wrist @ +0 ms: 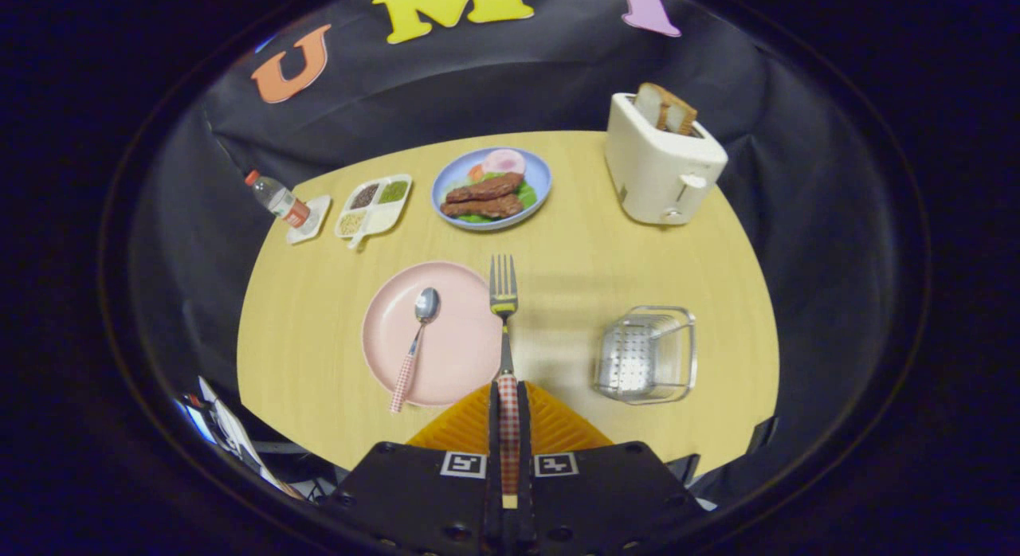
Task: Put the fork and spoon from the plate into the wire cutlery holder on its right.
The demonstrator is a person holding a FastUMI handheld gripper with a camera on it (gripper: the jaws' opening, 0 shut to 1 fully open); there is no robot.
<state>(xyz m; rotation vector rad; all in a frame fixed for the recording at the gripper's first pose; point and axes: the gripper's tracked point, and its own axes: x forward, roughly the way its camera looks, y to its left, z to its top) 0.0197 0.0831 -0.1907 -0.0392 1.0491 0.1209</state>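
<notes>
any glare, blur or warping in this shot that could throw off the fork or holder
Gripper view: fisheye bends the table edge; fork, clamped in the hand-held gripper, looks sharp; wire holder shows mild metallic shine, no heavy glare; soft shadow beside the toaster.

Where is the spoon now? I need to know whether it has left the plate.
The spoon lies on the pink plate, left of the fork clamped in the gripper.

Spoon (pixel 416 343) on plate (pixel 446 357) (holder (pixel 647 354) right).
</notes>
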